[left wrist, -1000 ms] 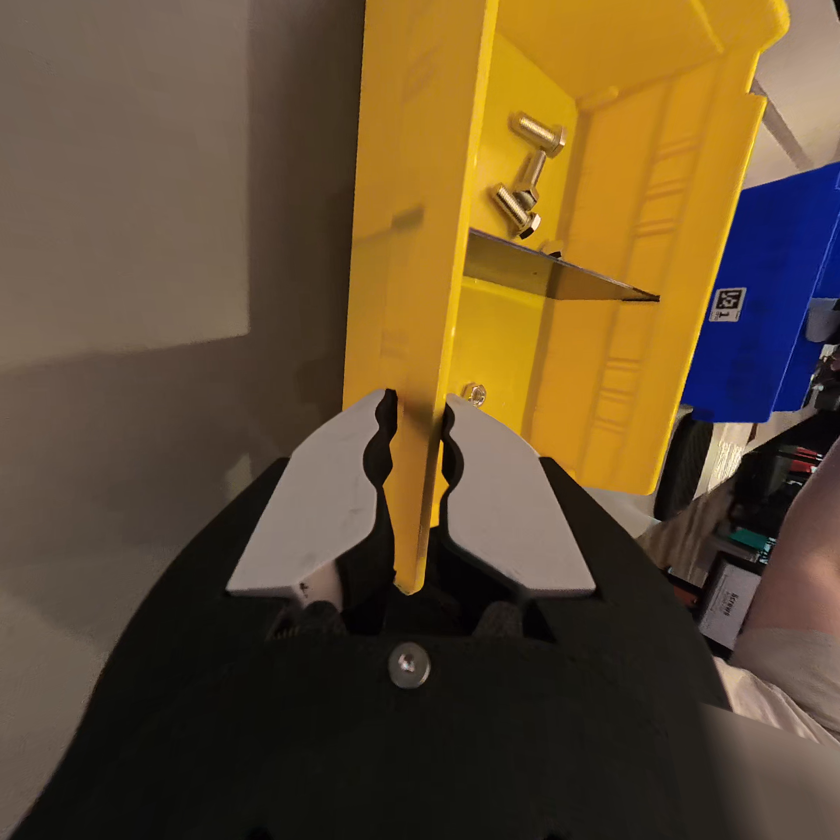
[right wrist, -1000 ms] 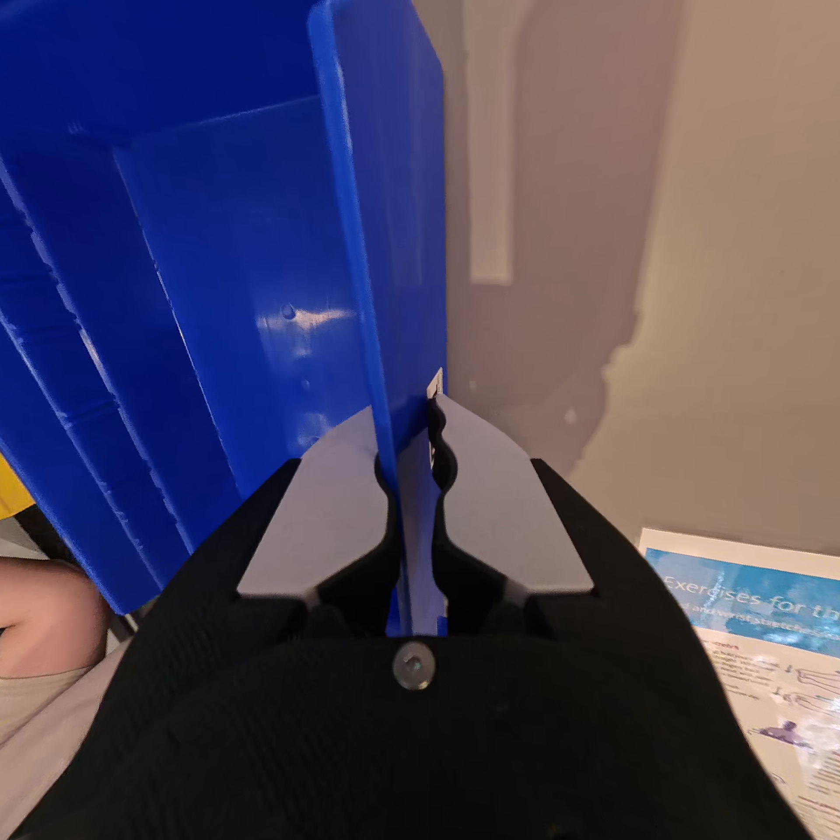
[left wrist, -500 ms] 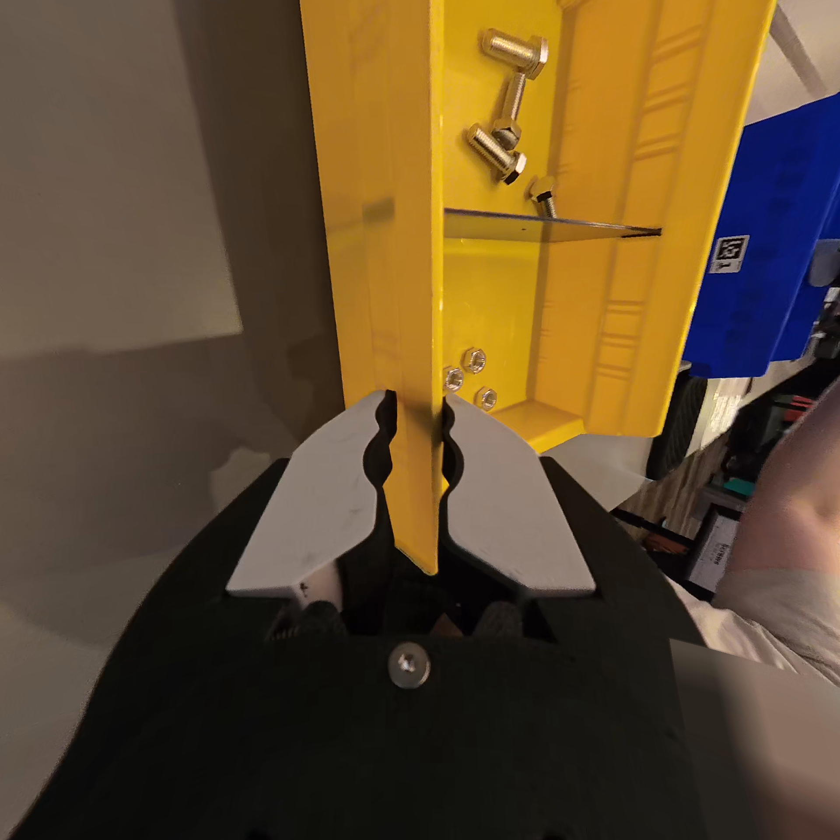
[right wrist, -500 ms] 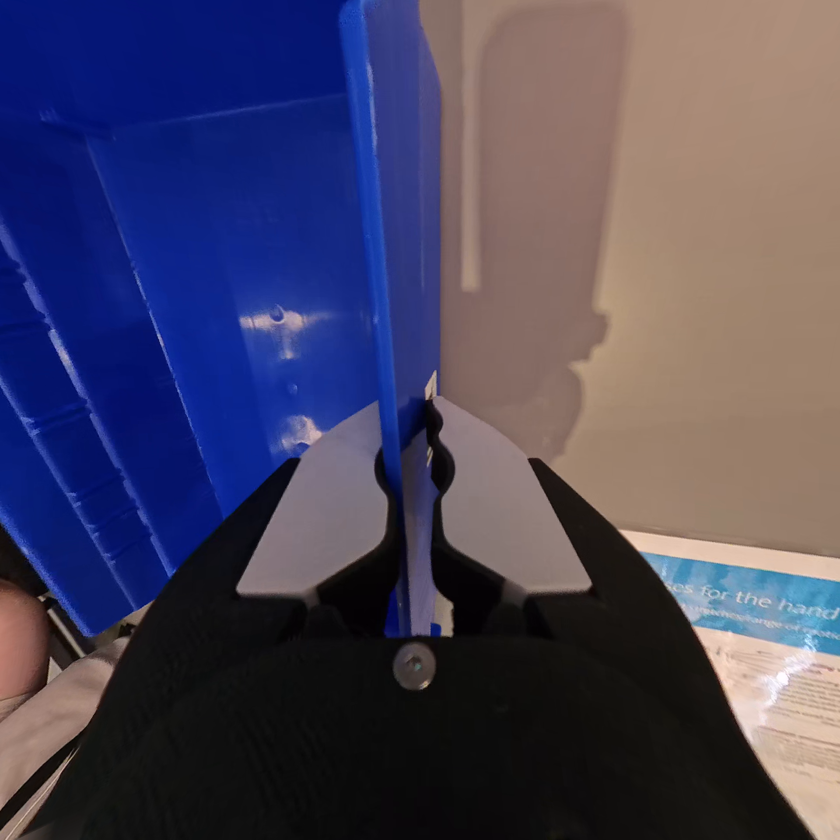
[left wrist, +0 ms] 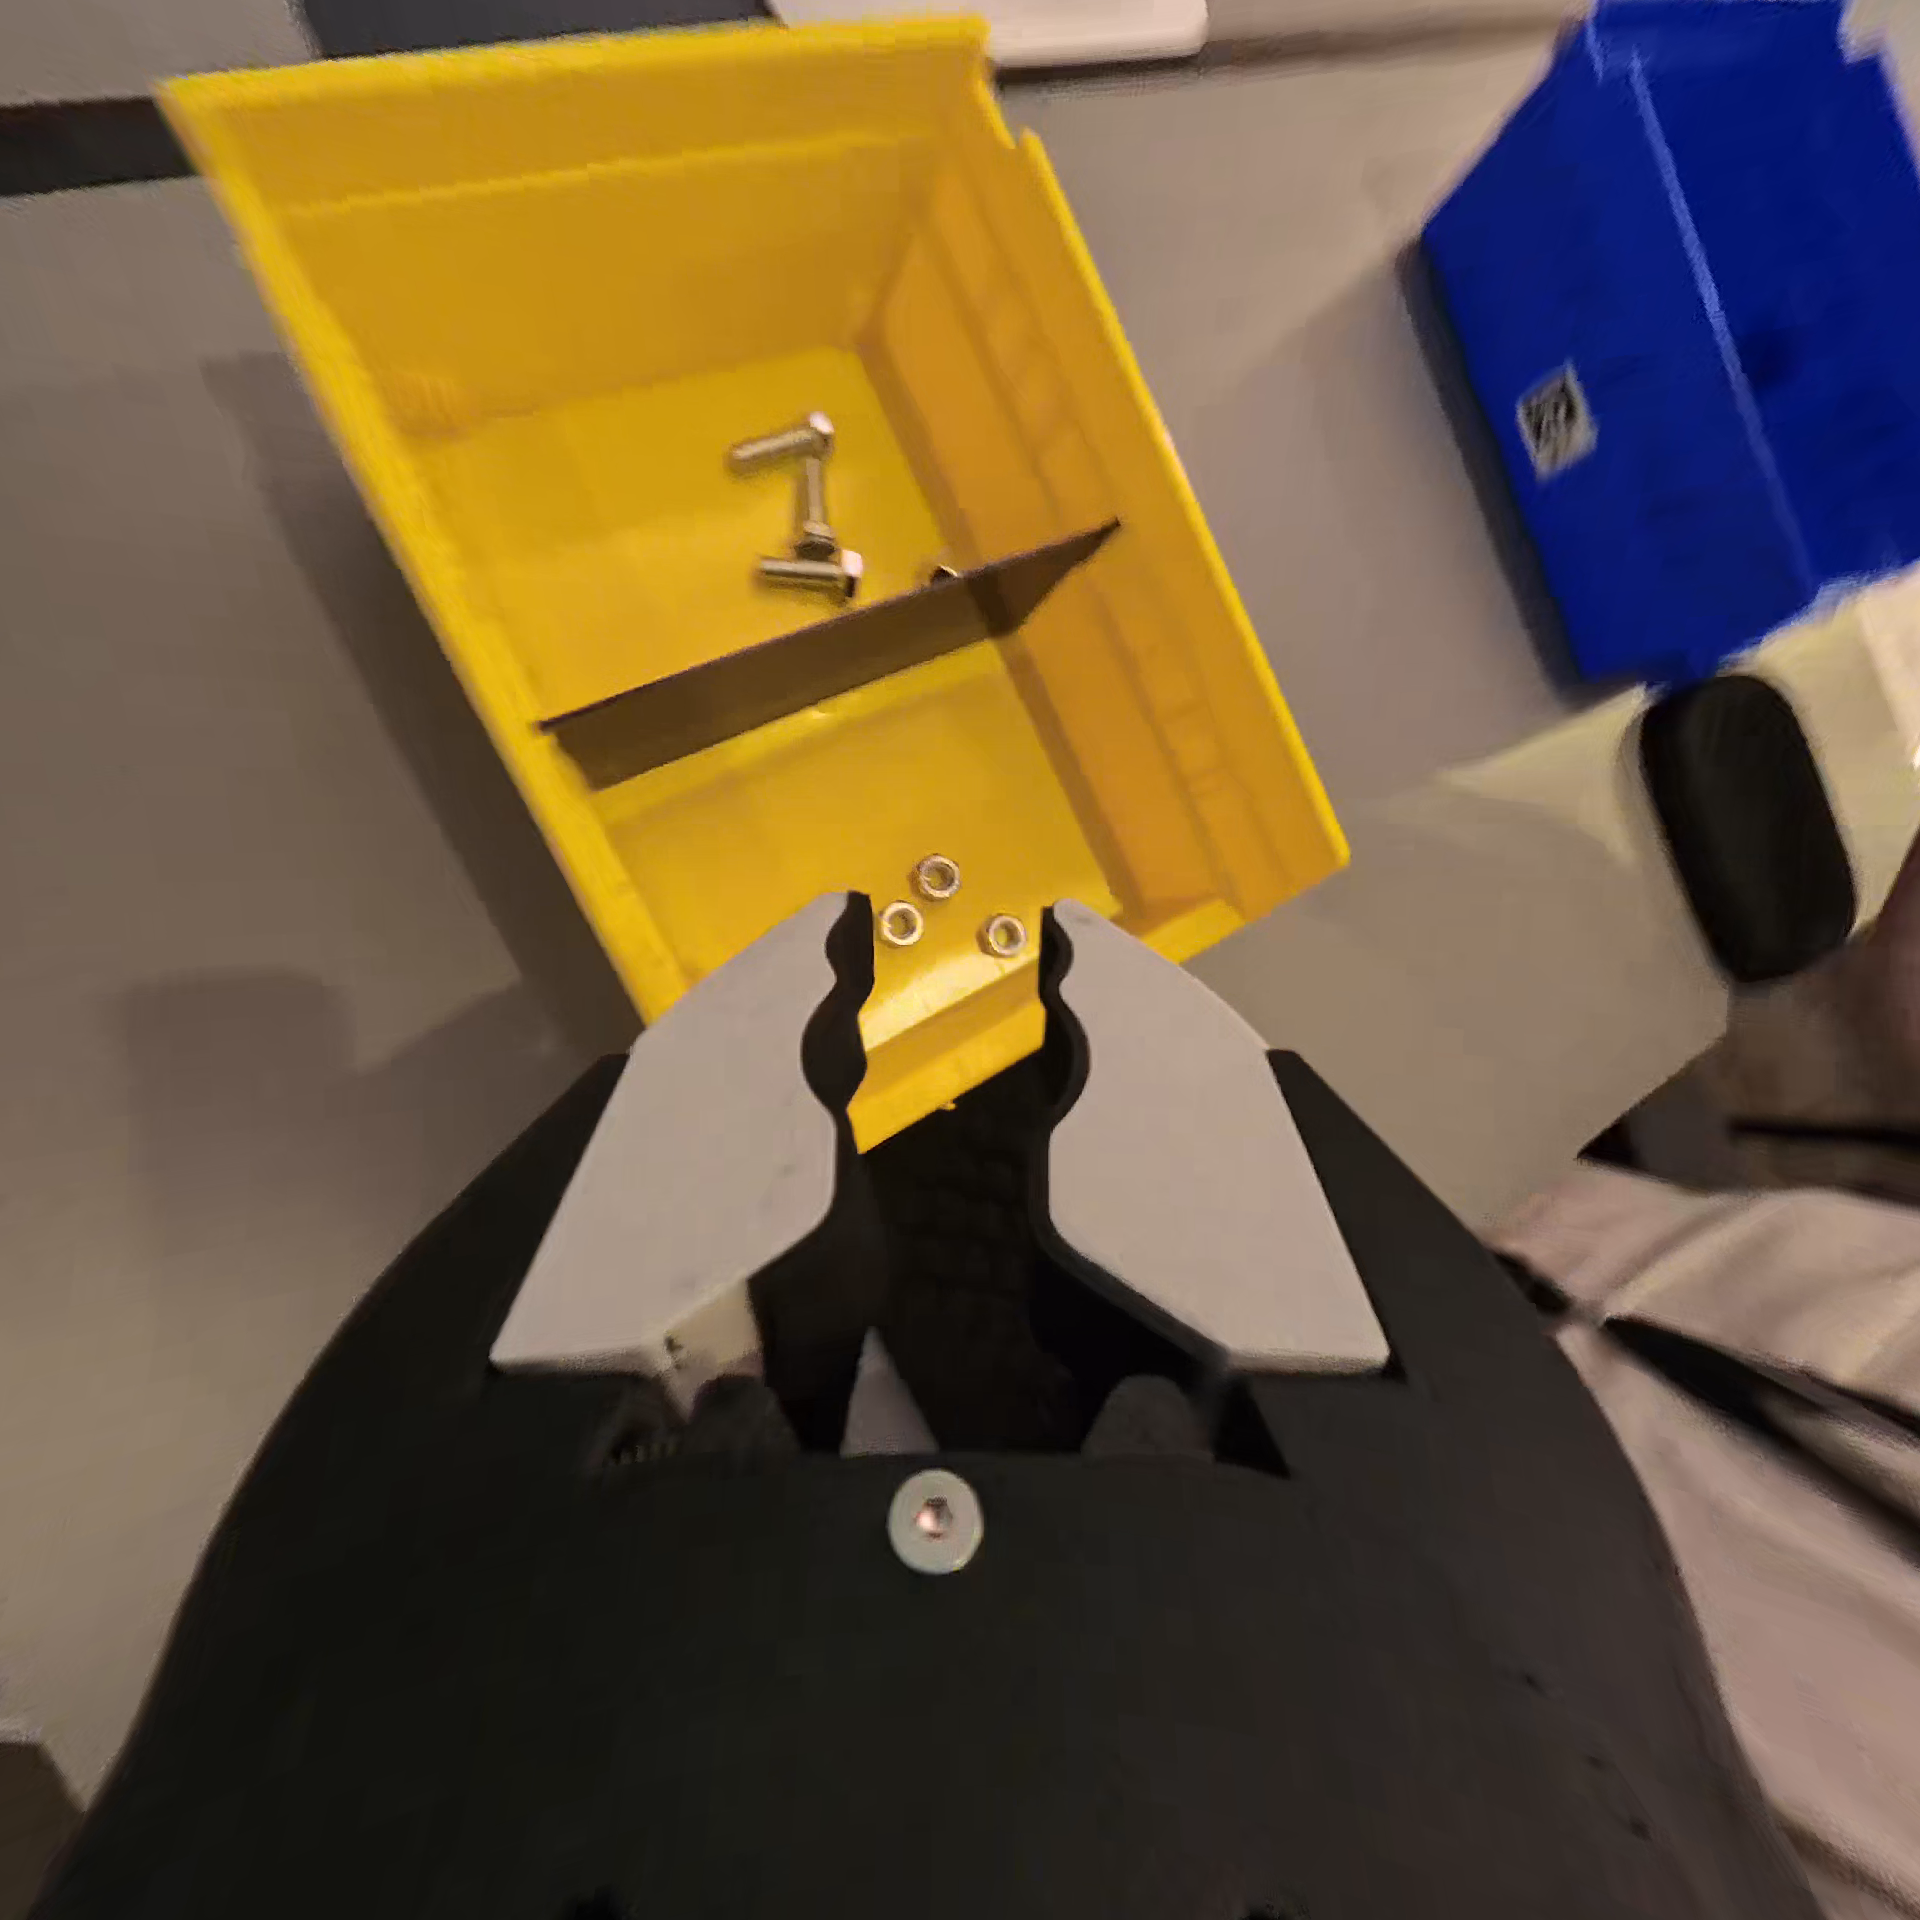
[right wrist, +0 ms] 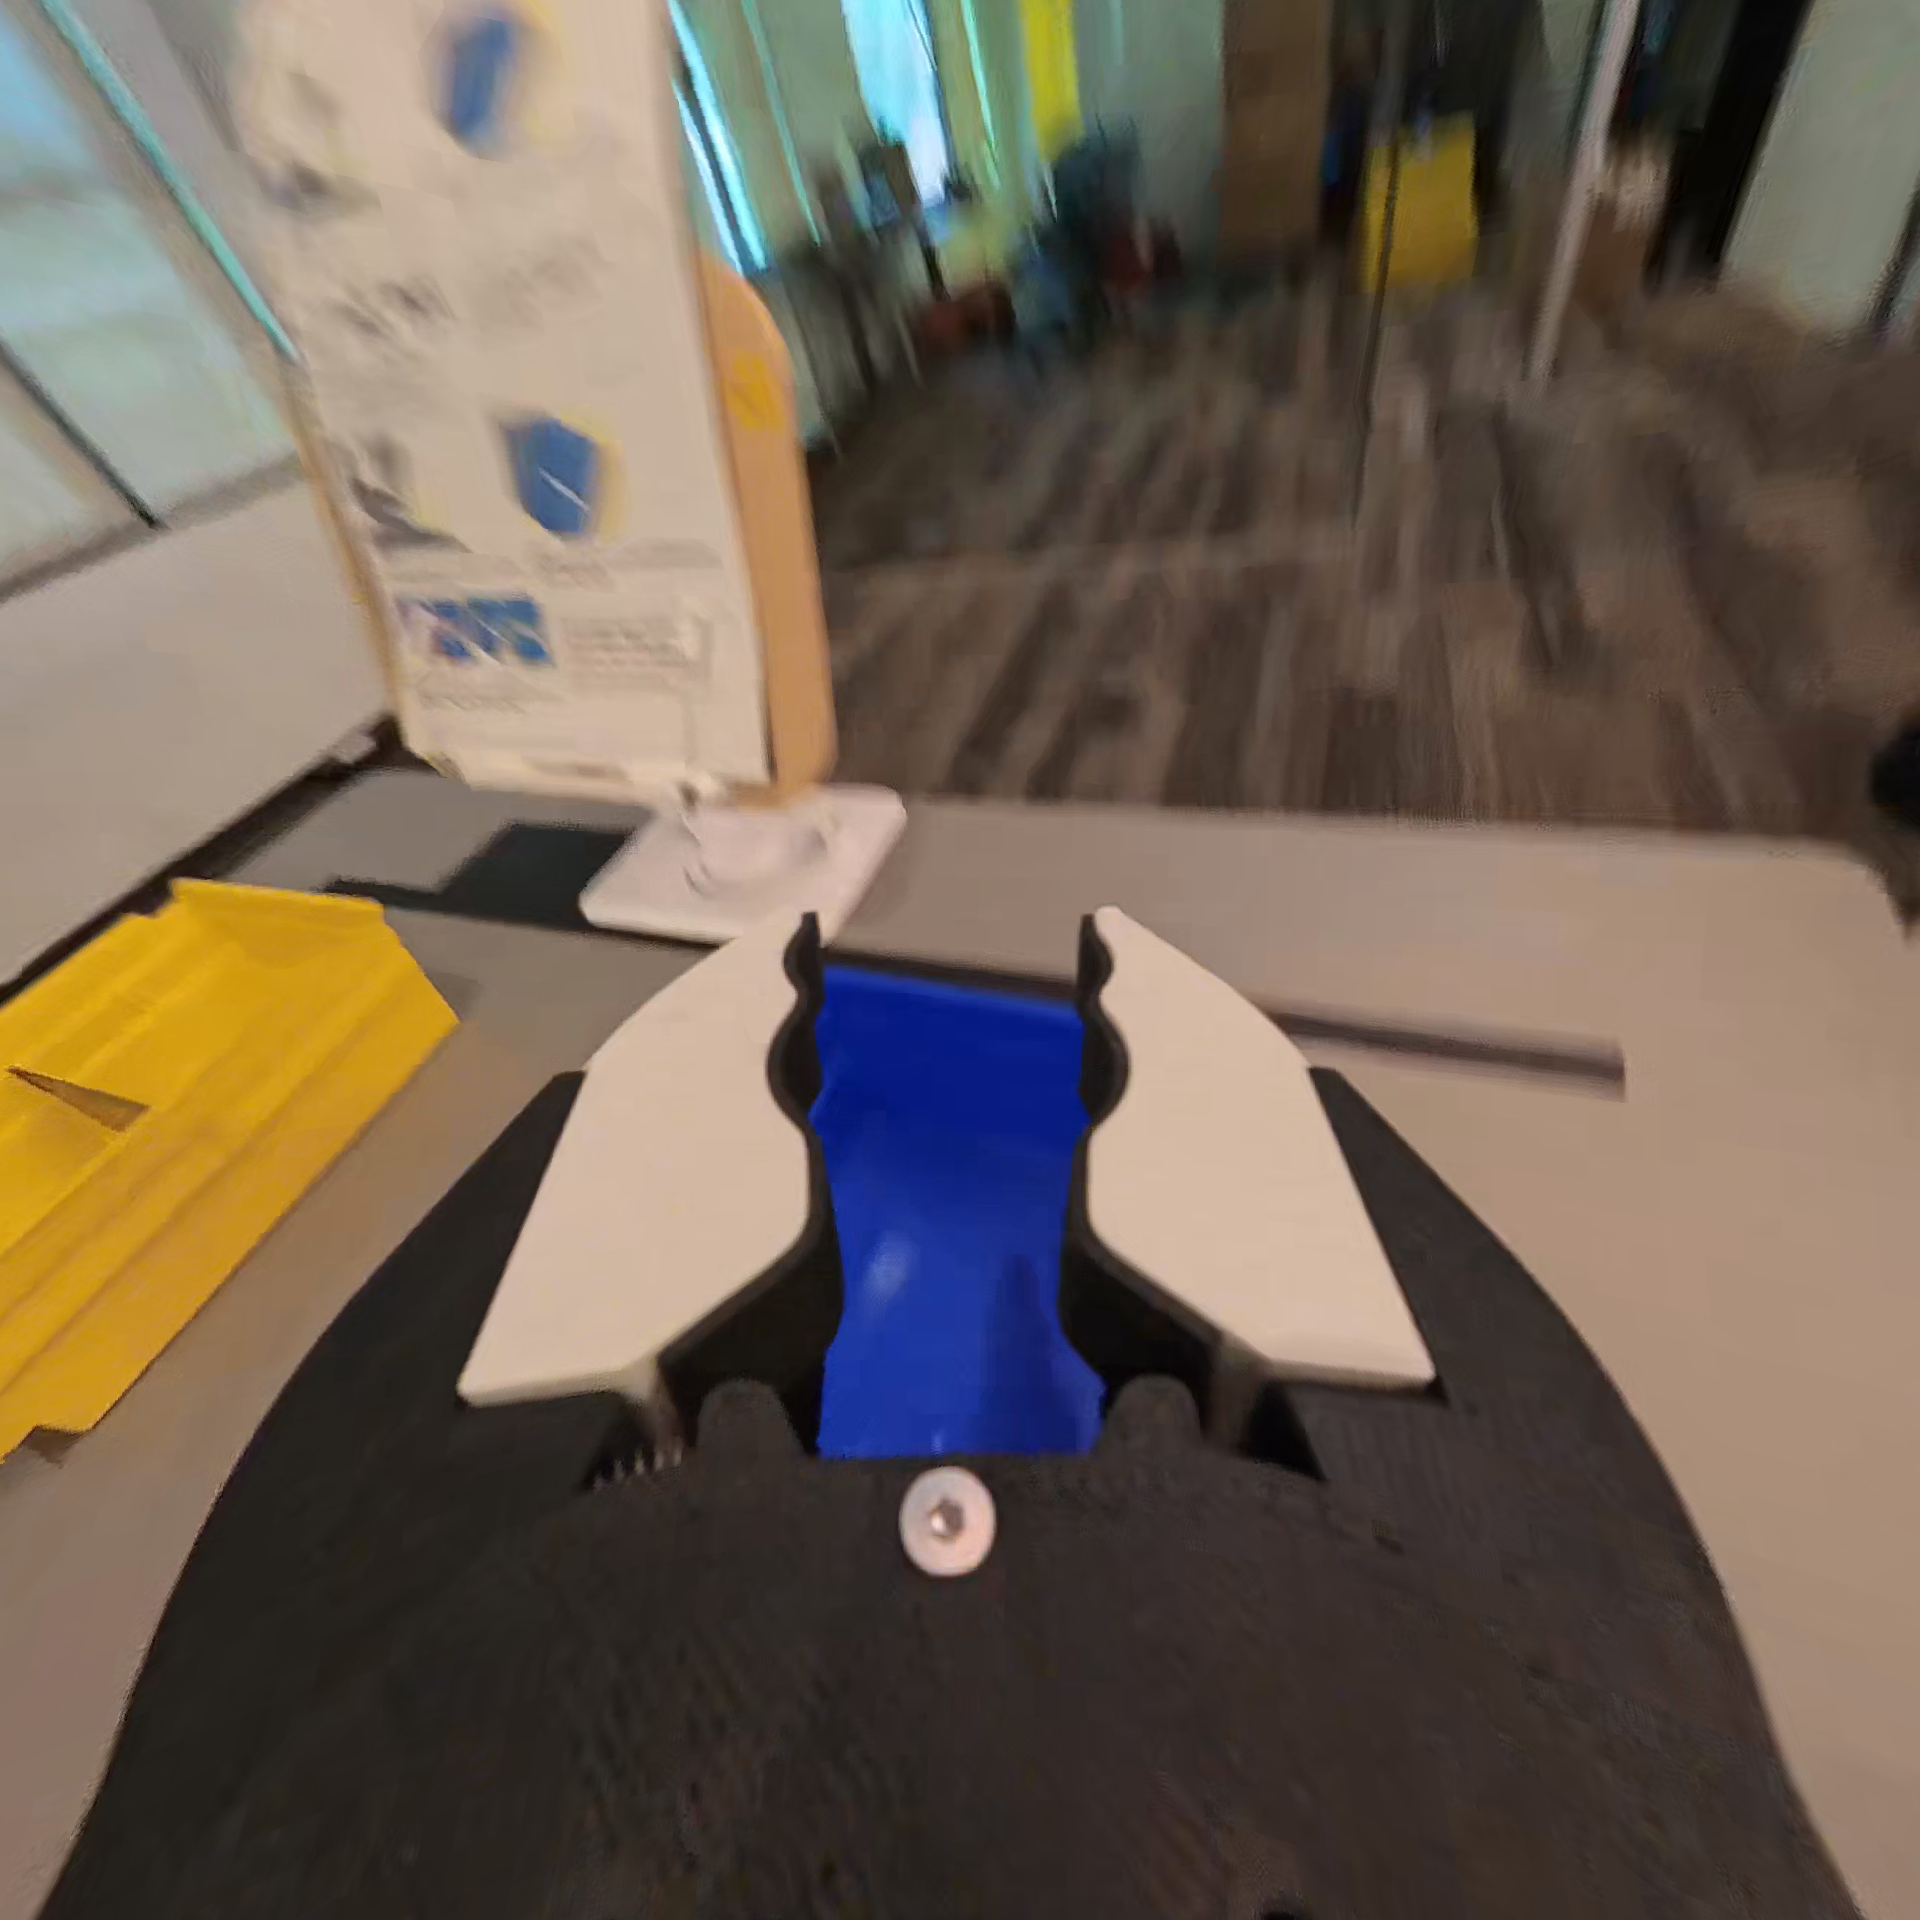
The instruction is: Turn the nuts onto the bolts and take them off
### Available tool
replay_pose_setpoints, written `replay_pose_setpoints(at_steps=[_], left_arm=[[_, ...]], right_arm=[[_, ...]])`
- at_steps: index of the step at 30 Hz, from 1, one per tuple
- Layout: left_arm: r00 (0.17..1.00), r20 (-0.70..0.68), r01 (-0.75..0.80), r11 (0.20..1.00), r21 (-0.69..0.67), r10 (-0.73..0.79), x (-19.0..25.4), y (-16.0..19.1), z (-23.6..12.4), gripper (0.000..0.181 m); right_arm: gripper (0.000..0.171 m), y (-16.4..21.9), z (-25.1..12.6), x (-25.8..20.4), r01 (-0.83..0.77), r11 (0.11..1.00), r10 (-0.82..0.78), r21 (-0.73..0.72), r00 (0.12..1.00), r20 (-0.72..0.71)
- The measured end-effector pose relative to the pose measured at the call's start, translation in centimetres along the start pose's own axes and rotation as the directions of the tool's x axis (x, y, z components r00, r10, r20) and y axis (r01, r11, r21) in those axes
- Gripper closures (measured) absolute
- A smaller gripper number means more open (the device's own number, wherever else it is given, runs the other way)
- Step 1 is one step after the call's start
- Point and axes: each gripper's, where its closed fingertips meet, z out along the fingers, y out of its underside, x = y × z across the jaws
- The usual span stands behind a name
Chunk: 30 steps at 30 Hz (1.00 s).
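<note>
A yellow bin (left wrist: 665, 270) stands on the grey table, split by a dark divider (left wrist: 831, 655). Bolts (left wrist: 800, 509) lie in its far compartment. Three nuts (left wrist: 935, 878) lie in the near one. My left gripper (left wrist: 951, 914) is open and empty, its fingertips just over the bin's near corner, close to the nuts. My right gripper (right wrist: 951, 935) is open and empty above a blue bin (right wrist: 945, 1143), which shows between its fingers. The blue bin also shows in the left wrist view (left wrist: 1683, 312), to the right of the yellow one. The yellow bin shows at the left of the right wrist view (right wrist: 208, 1039).
A standing sign card (right wrist: 540, 416) on a white base (right wrist: 748, 862) is at the table's far side. A pale handle with a black end (left wrist: 1745, 821) reaches in from the right beside the yellow bin. The right wrist view is blurred; floor lies beyond the table edge. The gap from one gripper's tips to the other's is roughly 60 cm.
Both grippers have let go of the bin walls and opened. The yellow and blue bins now stand on the table. Both views have swung away from the wall.
</note>
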Motion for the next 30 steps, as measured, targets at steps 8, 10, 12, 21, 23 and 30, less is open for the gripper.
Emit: replay_pose_setpoints(at_steps=[8,10,12,21,23,30], left_arm=[[0.810,0.163,-0.472,0.792,-0.388,0.563,0.6,0.6,6.8,0.154],[0.759,0.116,-0.512,0.697,-0.501,0.641,0.5,1.9,8.7,0.154],[0.769,0.029,-0.508,0.639,-0.578,0.638,0.9,3.5,10.3,0.152],[0.862,-0.088,-0.414,0.592,-0.692,0.499,0.7,5.9,13.6,0.137],[0.871,-0.096,-0.406,0.594,-0.695,0.482,0.6,6.2,13.7,0.137],[0.876,-0.100,-0.386,0.559,-0.734,0.473,-0.7,7.3,14.4,0.144]], right_arm=[[0.115,-7.0,-2.9,-6.0,0.178,0.886,-0.206,0.428,0.978,0.021],[0.115,-5.7,-2.1,-5.0,0.229,0.900,-0.231,0.370,0.972,-0.039],[0.115,-2.1,-0.6,-2.1,0.290,0.941,-0.269,0.175,0.954,-0.134],[0.112,15.2,-0.3,7.4,0.147,0.710,-0.315,-0.688,0.941,-0.123],[0.112,15.9,-0.4,7.9,0.136,0.698,-0.307,-0.703,0.944,-0.122],[0.106,18.4,-1.4,9.2,0.019,0.657,-0.214,-0.754,0.963,-0.162]])
